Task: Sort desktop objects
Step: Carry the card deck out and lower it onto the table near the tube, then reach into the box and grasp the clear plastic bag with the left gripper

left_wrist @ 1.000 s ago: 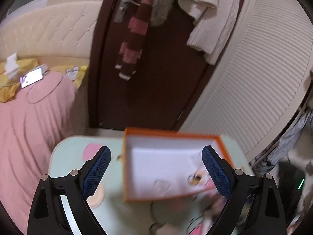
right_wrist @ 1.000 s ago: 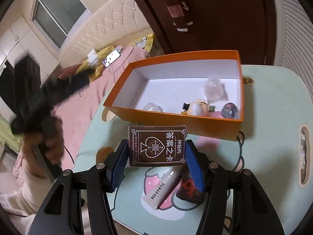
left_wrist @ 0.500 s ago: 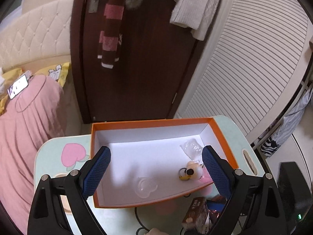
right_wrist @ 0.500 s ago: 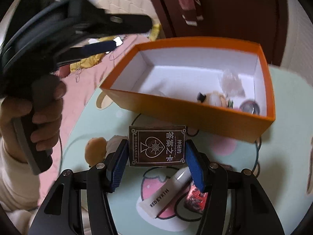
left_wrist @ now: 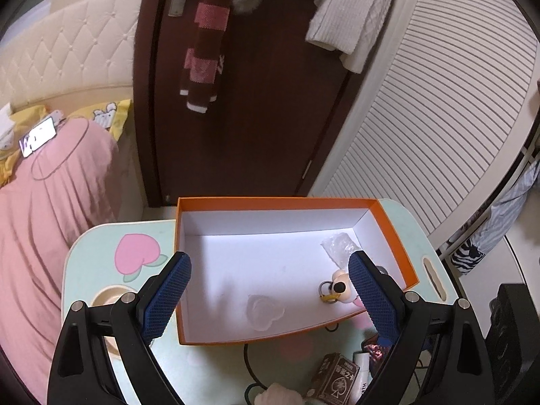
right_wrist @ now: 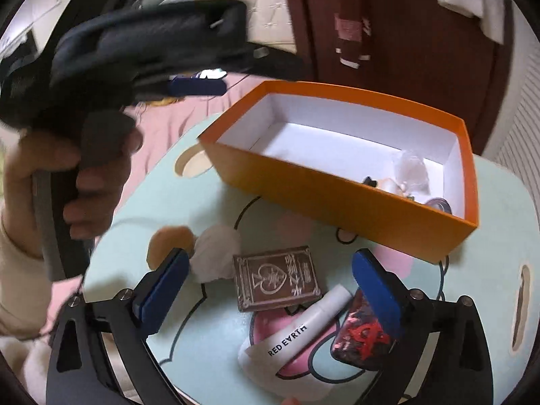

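Observation:
An orange box with a white inside stands on the pale green table. It holds a clear heart piece, a small figurine keychain and a clear plastic bag. My left gripper hovers open above the box, holding nothing. My right gripper is open just above a brown card box that lies flat on the table, in front of the orange box. Beside the card box lie a white tube, a red-black pouch and a brown-and-white plush.
A hand holds the left gripper's handle at the left of the right wrist view. A pink bed cover with a phone adjoins the table's left side. A dark door and a slatted wardrobe front stand behind.
My right gripper has opened and let go of the card box, which now lies on the table. My left gripper has swung in over the orange box.

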